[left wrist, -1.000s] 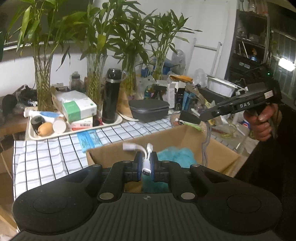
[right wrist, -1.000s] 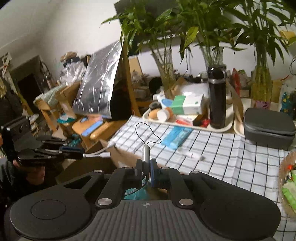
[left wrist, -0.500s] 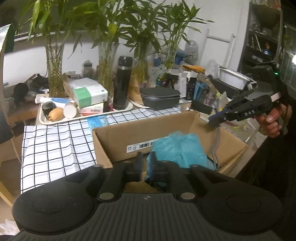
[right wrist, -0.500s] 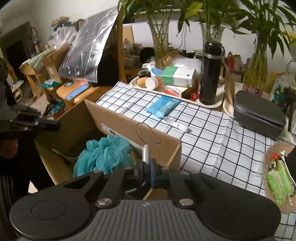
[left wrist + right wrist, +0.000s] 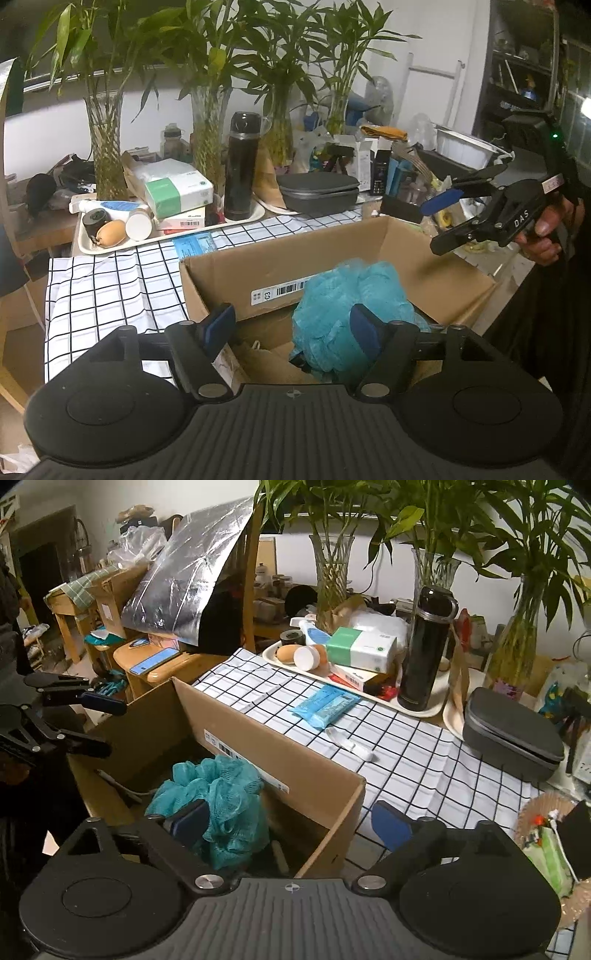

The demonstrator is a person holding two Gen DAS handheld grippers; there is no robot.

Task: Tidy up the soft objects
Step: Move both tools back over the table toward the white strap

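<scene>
An open cardboard box (image 5: pixel 436 280) (image 5: pixel 266 753) sits at the edge of the checked tablecloth. In it lies a teal mesh bath pouf (image 5: pixel 343 295) (image 5: pixel 221 786), and a thin cable (image 5: pixel 120 787) rests on the box floor by its far wall. My left gripper (image 5: pixel 291 328) (image 5: pixel 105 726) hovers over the box with its jaws opening and nothing pressed between its pads; the pouf lies below them. My right gripper (image 5: pixel 290 821) (image 5: pixel 437 223) hangs over the opposite corner, jaws opening wide and empty. A hand (image 5: pixel 546 236) holds it.
On the checked cloth (image 5: pixel 406 760) lie a blue wipes pack (image 5: pixel 325 705) and a small white tube (image 5: pixel 351 744). Behind stand a tray (image 5: pixel 110 247) with a tissue box, a black flask (image 5: pixel 242 166), a grey case (image 5: pixel 317 192) and glass vases of bamboo. A basket (image 5: pixel 543 812) sits at the right.
Both grippers were shut on the two ends of a cable above the box. Their jaws now stand apart and empty, and both views have tipped down toward the box.
</scene>
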